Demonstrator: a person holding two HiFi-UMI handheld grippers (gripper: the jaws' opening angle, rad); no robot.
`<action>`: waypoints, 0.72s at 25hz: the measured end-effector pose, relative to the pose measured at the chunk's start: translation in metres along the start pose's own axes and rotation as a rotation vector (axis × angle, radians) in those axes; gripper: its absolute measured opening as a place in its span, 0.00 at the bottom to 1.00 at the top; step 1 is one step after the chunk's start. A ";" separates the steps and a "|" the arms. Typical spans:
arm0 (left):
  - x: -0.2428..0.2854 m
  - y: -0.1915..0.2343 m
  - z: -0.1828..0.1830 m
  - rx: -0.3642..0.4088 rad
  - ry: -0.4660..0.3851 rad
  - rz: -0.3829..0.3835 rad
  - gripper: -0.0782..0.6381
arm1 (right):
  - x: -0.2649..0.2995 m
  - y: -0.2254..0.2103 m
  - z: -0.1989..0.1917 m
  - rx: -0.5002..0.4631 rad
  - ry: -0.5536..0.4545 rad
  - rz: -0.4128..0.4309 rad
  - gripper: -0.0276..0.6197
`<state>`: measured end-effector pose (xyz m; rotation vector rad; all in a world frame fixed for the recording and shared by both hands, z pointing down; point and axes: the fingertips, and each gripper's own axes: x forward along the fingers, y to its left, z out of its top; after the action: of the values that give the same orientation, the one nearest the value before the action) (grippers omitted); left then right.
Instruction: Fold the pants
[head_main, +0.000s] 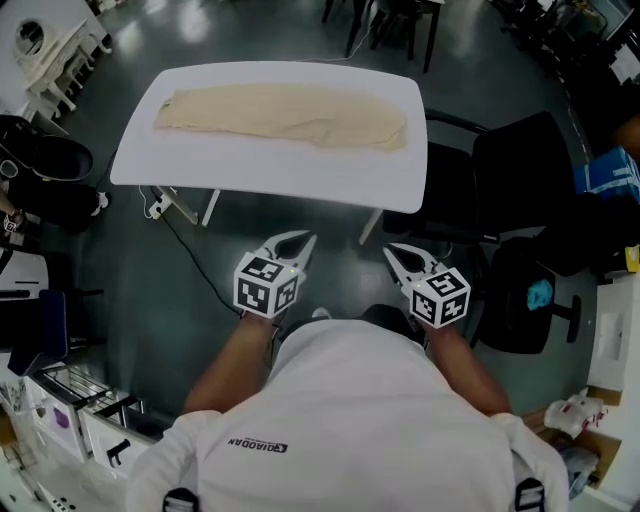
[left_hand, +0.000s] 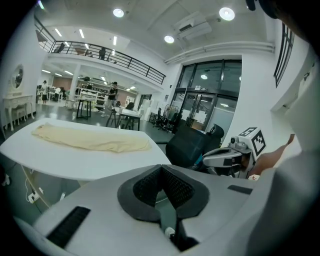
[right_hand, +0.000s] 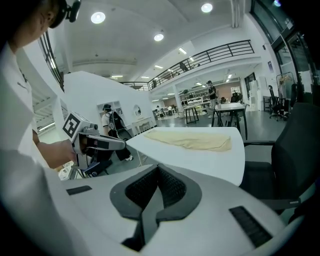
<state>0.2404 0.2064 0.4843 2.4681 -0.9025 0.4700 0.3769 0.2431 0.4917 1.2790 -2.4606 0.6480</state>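
Cream pants (head_main: 285, 115) spread lengthwise along far side of worktop (head_main: 270, 175), well apart from both tools. Left tool (head_main: 298, 240) and right tool (head_main: 397, 252) closed on nothing, held short of near edge; probably approach stance, no grasp begun.

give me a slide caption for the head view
Cream pants lie on the white table; left gripper and right gripper, both shut and empty, hang short of its near edge.

The head view looks steeply down from above the person onto the table (head_main: 260, 170) ahead. Both gripper views sit low, short of its near edge, facing across it. They share the pants (left_hand: 90, 137) on its far half.
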 end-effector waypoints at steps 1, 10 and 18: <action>0.001 0.003 -0.002 -0.007 0.002 0.002 0.15 | 0.001 0.000 0.001 0.000 0.001 0.000 0.07; 0.007 0.023 -0.004 -0.033 0.012 0.021 0.15 | 0.023 -0.015 0.006 0.029 -0.005 0.000 0.07; 0.016 0.045 0.004 -0.046 0.031 0.062 0.15 | 0.063 -0.028 0.022 0.041 -0.005 0.055 0.07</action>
<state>0.2222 0.1660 0.5021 2.3909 -0.9683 0.5016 0.3635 0.1742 0.5083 1.2325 -2.5066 0.7133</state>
